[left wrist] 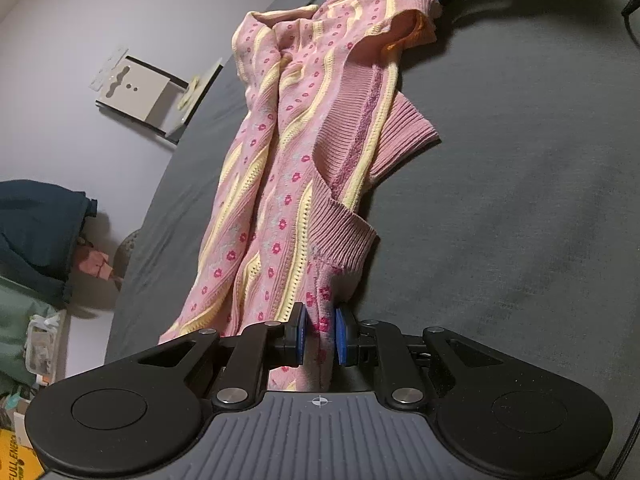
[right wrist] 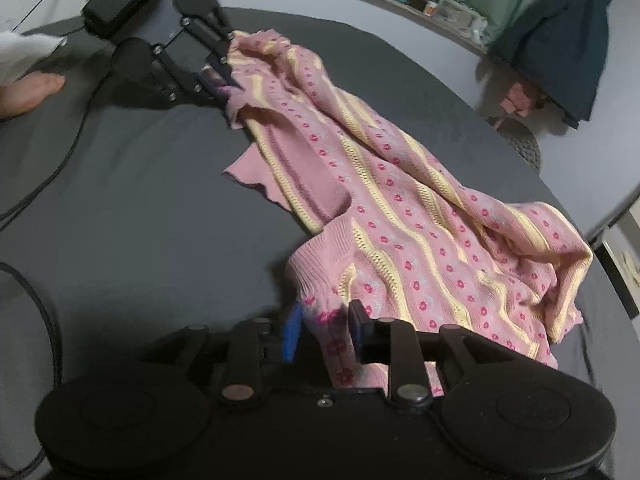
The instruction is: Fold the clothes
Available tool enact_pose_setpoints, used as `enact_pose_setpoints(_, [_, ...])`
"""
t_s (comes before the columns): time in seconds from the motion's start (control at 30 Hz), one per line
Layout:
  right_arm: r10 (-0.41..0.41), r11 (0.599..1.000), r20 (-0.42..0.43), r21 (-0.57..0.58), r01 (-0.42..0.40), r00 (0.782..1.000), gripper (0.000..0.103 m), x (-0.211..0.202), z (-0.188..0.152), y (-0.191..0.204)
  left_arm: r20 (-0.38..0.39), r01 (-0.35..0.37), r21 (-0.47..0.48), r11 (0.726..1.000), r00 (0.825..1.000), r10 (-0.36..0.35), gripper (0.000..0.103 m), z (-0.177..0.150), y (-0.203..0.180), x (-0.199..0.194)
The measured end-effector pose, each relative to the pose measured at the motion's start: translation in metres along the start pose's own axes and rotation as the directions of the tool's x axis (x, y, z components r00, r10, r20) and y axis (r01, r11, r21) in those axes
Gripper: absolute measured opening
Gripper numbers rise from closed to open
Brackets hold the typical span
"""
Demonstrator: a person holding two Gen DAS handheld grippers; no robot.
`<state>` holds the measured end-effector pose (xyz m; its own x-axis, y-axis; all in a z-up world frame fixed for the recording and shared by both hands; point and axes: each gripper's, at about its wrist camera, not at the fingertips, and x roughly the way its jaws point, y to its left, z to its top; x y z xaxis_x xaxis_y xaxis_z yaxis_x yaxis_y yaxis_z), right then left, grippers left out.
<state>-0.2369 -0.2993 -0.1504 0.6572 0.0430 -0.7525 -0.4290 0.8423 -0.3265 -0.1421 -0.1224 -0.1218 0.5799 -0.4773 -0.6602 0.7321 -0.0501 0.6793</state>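
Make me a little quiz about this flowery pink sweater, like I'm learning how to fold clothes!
1. True or false: the pink sweater is already folded into a neat square.
2. What sits between the jaws of the left gripper? A) a sock B) part of the pink sweater C) nothing
3. What colour is the sheet under the pink sweater?

Key: 1 false, it lies stretched out and rumpled; 2 B; 3 dark grey.
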Motion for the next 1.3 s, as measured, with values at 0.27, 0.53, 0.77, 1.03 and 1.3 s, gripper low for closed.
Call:
enact_pose_setpoints(0.27, [-0.052, 0.992, -0.045, -0.117, 0.047, 0.998, 0.009, 0.012, -0.006, 0.008, 0.005, 0.021, -0.008, 1.000, 1.000, -0.021, 0.015, -0.001, 0.004, 0.001])
enact_pose_setpoints(0.53, [-0.261, 0.957, 0.081, -0.106, 0.269, 0.962, 0.008, -0.003, -0.007, 0.011, 0.014, -0.086, -0.016, 0.996, 0.996, 0.086, 0.007, -0.003, -0.002, -0.001])
enact_pose_setpoints(0.77, [-0.544, 0.838, 0.254, 0.115, 0.534, 0.800, 0.008, -0.062, 0.033, -0.030, 0.074, -0.348, -0.215, 0.912, 0.926, 0.371, 0.007, 0.009, 0.043, -0.038])
enact_pose_setpoints(1.03, [-0.792, 0.598, 0.384, 0.329, 0.731, 0.475, 0.008, -0.170, 0.094, -0.080, 0.182, -0.629, -0.335, 0.701, 0.687, 0.703, 0.007, 0.057, 0.135, -0.138])
enact_pose_setpoints(1.3, [-0.860, 0.390, 0.501, 0.520, 0.760, 0.098, 0.008, -0.304, 0.131, -0.070, 0.336, -0.821, -0.349, 0.451, 0.340, 0.878, 0.007, 0.116, 0.181, -0.271])
